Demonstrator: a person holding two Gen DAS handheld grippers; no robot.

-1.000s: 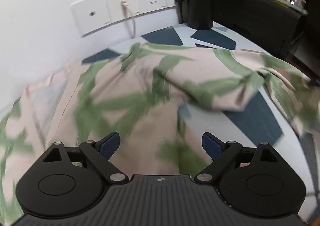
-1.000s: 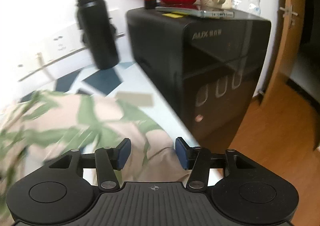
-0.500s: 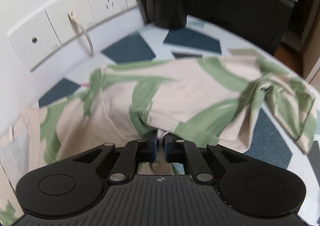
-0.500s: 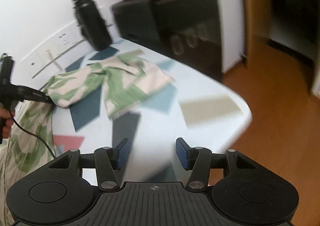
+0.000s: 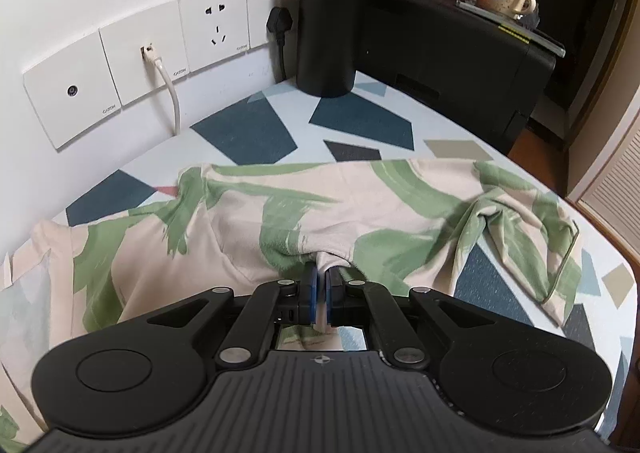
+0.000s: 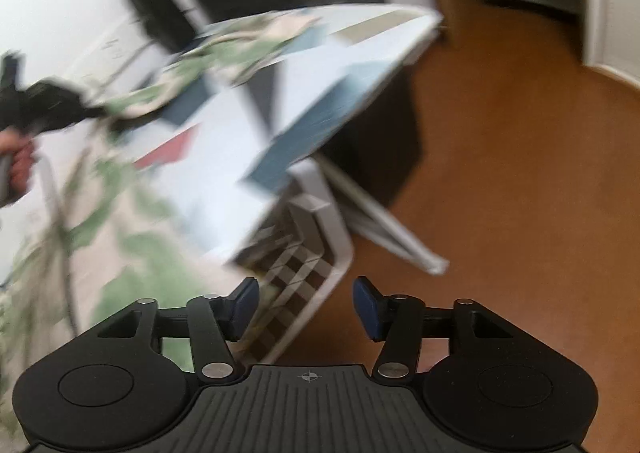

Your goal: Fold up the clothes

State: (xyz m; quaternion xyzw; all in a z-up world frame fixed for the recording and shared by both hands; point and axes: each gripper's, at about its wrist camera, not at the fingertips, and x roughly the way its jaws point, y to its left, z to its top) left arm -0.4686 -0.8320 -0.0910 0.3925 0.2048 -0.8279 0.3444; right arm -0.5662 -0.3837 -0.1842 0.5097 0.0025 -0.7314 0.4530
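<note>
Cream garment (image 5: 360,209) with green brush-strokes lay rumpled on my worktop (image 5: 248,133). Left hand-held gripper (image 5: 320,285) pinched its fold. Right hand-held gripper (image 6: 306,303) stood empty, jaws just widening.

Left tool (image 5: 320,285) and right tool (image 6: 305,307): matte black ribbed housings, round side discs, silver pivot screws, blue fingertip pads (image 6: 367,308)

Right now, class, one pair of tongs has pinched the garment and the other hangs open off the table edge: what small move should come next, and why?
Probably bring the right tongs back over the table to the garment. They are open, holding nothing, above the floor, while the left tongs are shut on a fold; a neat fold likely needs a second grip.
</note>
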